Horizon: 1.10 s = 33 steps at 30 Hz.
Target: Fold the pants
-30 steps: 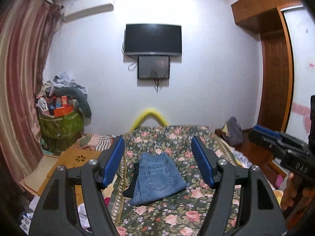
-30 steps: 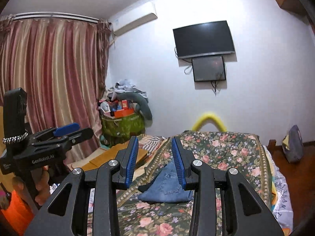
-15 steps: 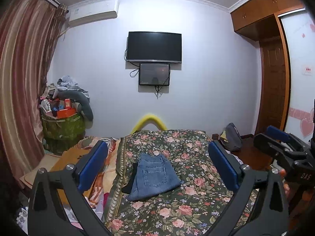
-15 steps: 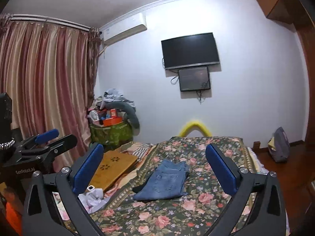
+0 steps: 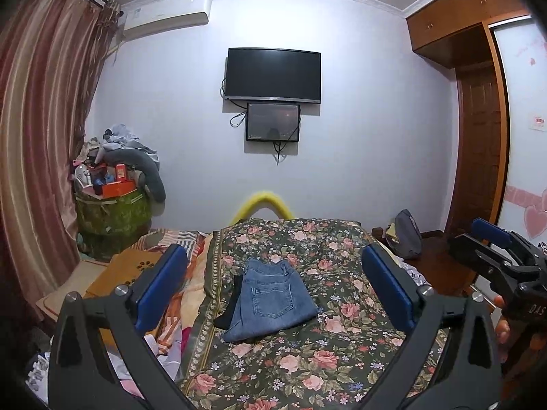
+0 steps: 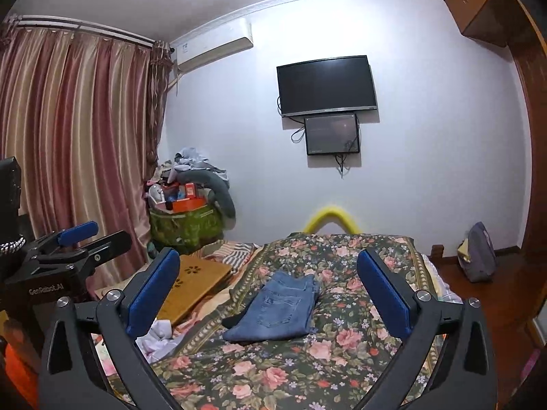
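Both units held up and back from the bed [image 5: 342, 341], neither touching cloth. Left hand-held gripper [image 5: 273, 294]: released, blue pads spread wide, nothing between them. Right hand-held gripper [image 6: 268, 294]: likewise released and empty. Change over the last 1 s: the right unit's pads stood nearly together 1 s ago and were fully apart by 0.5 s ago; the left unit's also widened over the same interval. Both cameras pulled away, so the wall TV [image 5: 272, 75] and ceiling now fill more of each view. The pants [image 5: 271, 302] lie on the floral bedspread roughly at mid-bed, toward the bed's left edge as seen from the left wrist view: a compact blue denim rectangle, back pocket up, edges fairly square. A dark item [image 5: 229, 307] pokes out from under the pants' left side; cannot tell whether it is lining or a separate garment. Judgement: opening plus retreat, with the denim already in a tidy stack, suggests the fold is finished or very near it. Remaining risk looks small: the thick top layer might spring open slightly.
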Tool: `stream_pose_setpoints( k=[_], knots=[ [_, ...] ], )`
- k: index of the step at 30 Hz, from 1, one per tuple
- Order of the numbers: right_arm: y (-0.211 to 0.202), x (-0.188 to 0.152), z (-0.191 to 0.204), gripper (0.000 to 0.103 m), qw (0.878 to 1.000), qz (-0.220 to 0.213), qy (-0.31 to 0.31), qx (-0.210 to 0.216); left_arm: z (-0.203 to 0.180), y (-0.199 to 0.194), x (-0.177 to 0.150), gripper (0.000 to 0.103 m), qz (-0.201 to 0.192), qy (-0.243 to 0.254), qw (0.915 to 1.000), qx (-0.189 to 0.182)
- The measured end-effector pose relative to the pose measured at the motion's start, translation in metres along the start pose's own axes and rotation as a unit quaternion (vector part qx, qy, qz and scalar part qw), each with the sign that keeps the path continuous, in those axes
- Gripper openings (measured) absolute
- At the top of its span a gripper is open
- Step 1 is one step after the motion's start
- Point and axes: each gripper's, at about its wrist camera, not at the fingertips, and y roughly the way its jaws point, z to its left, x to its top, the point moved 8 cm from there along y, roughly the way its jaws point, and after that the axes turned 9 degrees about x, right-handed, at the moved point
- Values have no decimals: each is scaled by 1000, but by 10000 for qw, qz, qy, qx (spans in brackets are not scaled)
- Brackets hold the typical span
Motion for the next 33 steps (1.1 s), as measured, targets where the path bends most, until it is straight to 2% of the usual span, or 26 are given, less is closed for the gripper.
stream_pose_setpoints(
  k=[33],
  knots=[
    [-4, -3, -3, 103, 9999, 113, 75, -38, -6, 3, -7, 103, 61, 165, 9998, -83]
  ],
)
